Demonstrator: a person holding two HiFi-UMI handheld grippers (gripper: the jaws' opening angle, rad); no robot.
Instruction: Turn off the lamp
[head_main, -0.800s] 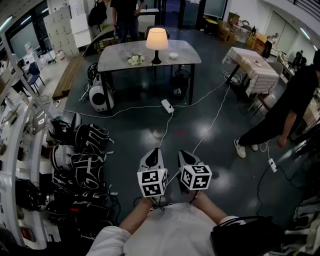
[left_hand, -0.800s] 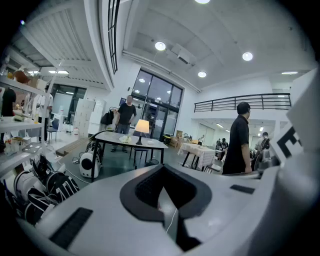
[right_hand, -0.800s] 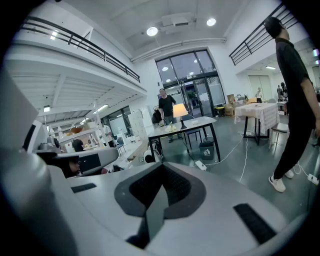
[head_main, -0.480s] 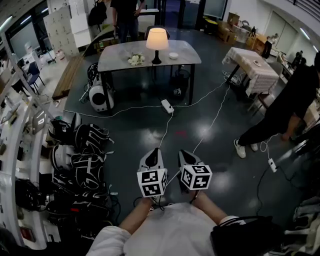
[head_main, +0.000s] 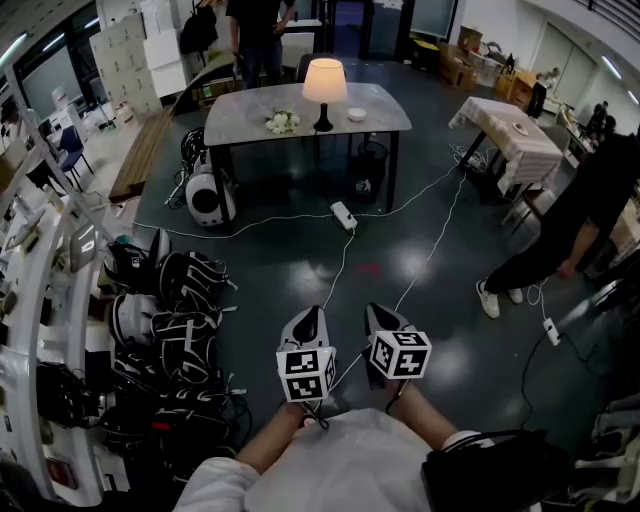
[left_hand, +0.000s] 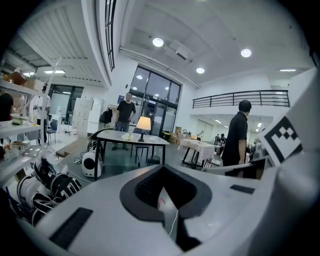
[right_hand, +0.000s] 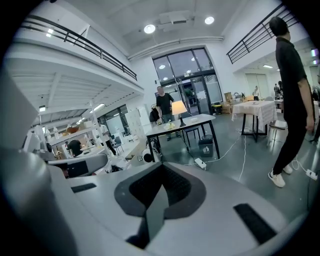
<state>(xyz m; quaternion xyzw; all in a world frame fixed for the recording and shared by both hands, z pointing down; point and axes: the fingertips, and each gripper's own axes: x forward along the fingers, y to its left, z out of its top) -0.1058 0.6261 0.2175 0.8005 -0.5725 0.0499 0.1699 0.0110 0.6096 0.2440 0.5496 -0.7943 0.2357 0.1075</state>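
Observation:
The lamp (head_main: 324, 80), with a cream shade on a dark stem, glows on the grey table (head_main: 250, 112) far across the room. It also shows small and lit in the left gripper view, lamp (left_hand: 144, 123), and in the right gripper view, lamp (right_hand: 179, 107). My left gripper (head_main: 312, 316) and right gripper (head_main: 376, 312) are held side by side close to my body, several steps short of the table. Both are shut with nothing between the jaws, as the left gripper (left_hand: 164, 192) and right gripper (right_hand: 157, 194) show in their own views.
White flowers (head_main: 282, 121) and a small bowl (head_main: 357, 114) share the table. A power strip (head_main: 343, 214) and white cables cross the dark floor. Bags (head_main: 170, 320) pile up at left beside shelving. A person in black (head_main: 585, 205) stands right, near a cloth-covered table (head_main: 505, 128).
In the head view the table and lamp have shifted slightly right and lower, and the grippers sit a little lower. Both stay shut.

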